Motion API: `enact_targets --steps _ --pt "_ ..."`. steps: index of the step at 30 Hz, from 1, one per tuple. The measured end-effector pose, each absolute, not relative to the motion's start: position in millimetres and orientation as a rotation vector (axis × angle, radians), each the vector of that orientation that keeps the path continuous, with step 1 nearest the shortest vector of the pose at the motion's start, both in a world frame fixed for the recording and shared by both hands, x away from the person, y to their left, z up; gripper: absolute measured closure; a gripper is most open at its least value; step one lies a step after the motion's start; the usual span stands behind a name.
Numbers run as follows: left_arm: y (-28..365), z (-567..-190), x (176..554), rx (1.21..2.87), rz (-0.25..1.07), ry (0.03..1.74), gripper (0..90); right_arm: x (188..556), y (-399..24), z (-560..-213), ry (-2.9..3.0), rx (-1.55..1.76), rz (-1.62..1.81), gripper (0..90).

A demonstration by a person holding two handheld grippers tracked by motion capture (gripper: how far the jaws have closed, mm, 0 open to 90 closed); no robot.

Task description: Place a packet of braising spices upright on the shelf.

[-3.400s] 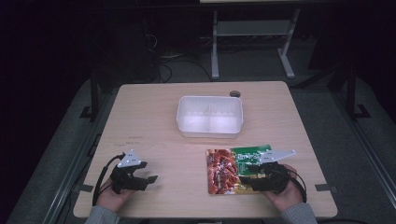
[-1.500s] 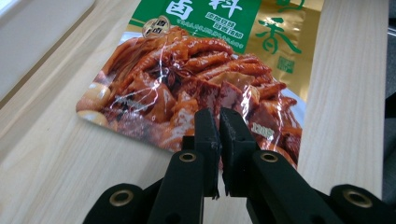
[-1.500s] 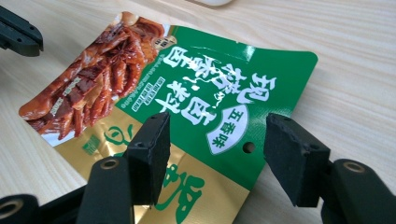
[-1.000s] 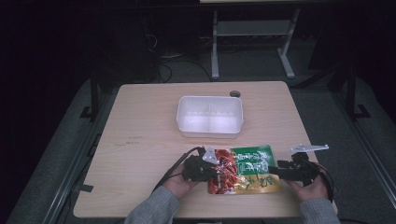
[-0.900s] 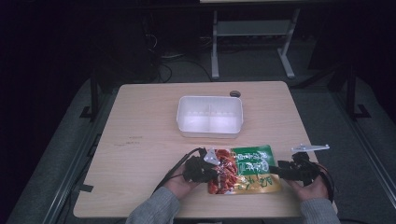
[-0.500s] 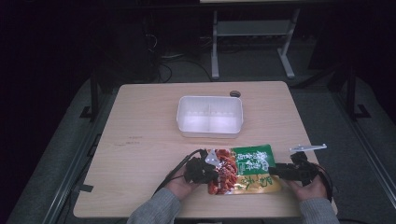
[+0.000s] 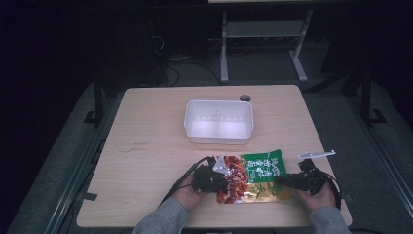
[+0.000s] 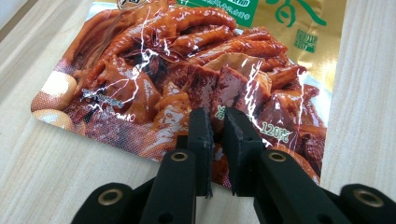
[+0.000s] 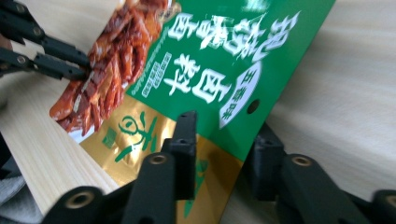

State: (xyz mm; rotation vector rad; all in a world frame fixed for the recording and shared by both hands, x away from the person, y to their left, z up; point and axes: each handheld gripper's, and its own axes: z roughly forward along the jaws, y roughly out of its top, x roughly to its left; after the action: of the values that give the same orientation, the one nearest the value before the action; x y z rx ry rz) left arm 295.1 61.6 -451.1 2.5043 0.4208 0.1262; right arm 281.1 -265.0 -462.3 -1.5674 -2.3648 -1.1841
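The worktop (image 7: 146,146) carries a white tub (image 7: 219,122) and, nearer the person, a snack packet (image 7: 255,178). The left gripper (image 8: 217,128) pinches the packet's red end; the right gripper's (image 9: 224,140) jaws, just closing, straddle its green end.

One snack pouch (image 7: 254,176) lies near the tabletop's (image 7: 146,146) front edge. One white plastic container (image 7: 219,121) sits toward the back edge. One small dark round object (image 7: 245,98) rests at the back edge. Two handheld grippers, left (image 7: 221,181) and right (image 7: 281,181), meet the pouch.
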Motion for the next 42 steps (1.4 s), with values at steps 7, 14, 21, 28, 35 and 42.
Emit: enact_targets --steps 7,14,21,28,35,42 --pt "64 -448 294 2.515 0.149 0.415 73.5 283 -263 -465 -2.318 -1.555 -1.170 82.3" --pt "77 -442 288 2.501 0.166 0.413 68.7 282 -264 -465 -2.294 -1.555 -1.199 86.4" --pt "98 -438 287 2.482 0.211 0.439 57.5 281 -264 -462 -2.287 -1.564 -1.224 87.1" --pt "113 -434 282 2.470 0.236 0.444 50.0 280 -265 -460 -2.280 -1.560 -1.251 87.6" --pt "141 -436 274 2.440 0.225 0.489 44.8 278 -265 -452 -2.288 -1.547 -1.284 87.5" --pt "165 -439 270 2.423 0.238 0.541 40.7 279 -260 -442 -2.340 -1.532 -1.276 87.5"
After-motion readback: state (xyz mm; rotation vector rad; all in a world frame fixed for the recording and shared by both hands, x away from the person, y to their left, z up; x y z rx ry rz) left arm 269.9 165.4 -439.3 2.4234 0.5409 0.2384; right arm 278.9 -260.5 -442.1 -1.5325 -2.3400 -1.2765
